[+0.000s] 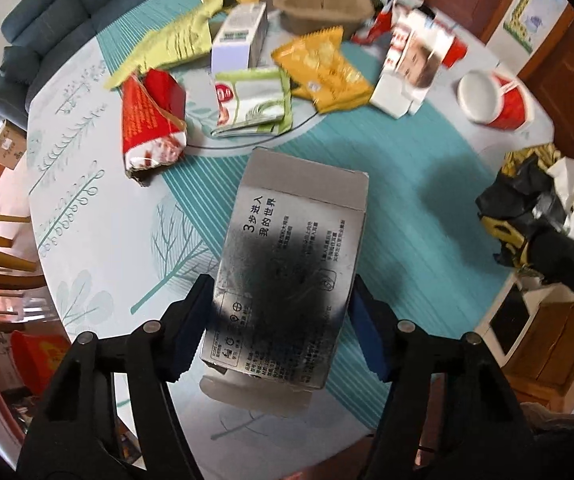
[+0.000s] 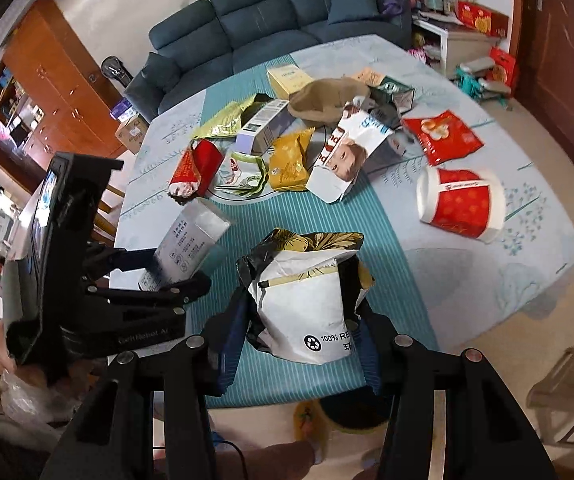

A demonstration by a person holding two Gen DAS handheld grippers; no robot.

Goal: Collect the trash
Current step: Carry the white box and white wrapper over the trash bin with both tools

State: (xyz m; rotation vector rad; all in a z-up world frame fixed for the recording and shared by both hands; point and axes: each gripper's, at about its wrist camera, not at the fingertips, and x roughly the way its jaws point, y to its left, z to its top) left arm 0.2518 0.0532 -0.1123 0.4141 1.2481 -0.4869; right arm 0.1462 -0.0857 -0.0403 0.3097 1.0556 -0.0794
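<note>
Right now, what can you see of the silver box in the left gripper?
The silver box is a long, thin cardboard carton, metallic grey with black Chinese print and small icons. The left gripper is shut on its long sides near the near end, holding it lifted over the table, tilted away. Its near end flap hangs open. A dark shadow or smudge covers its middle. Nothing else touches it.

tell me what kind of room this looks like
Most likely a home living or dining room: a blue sofa behind a cloth-covered table, wooden cabinets by the wall, and household boxes on the floor.
</note>
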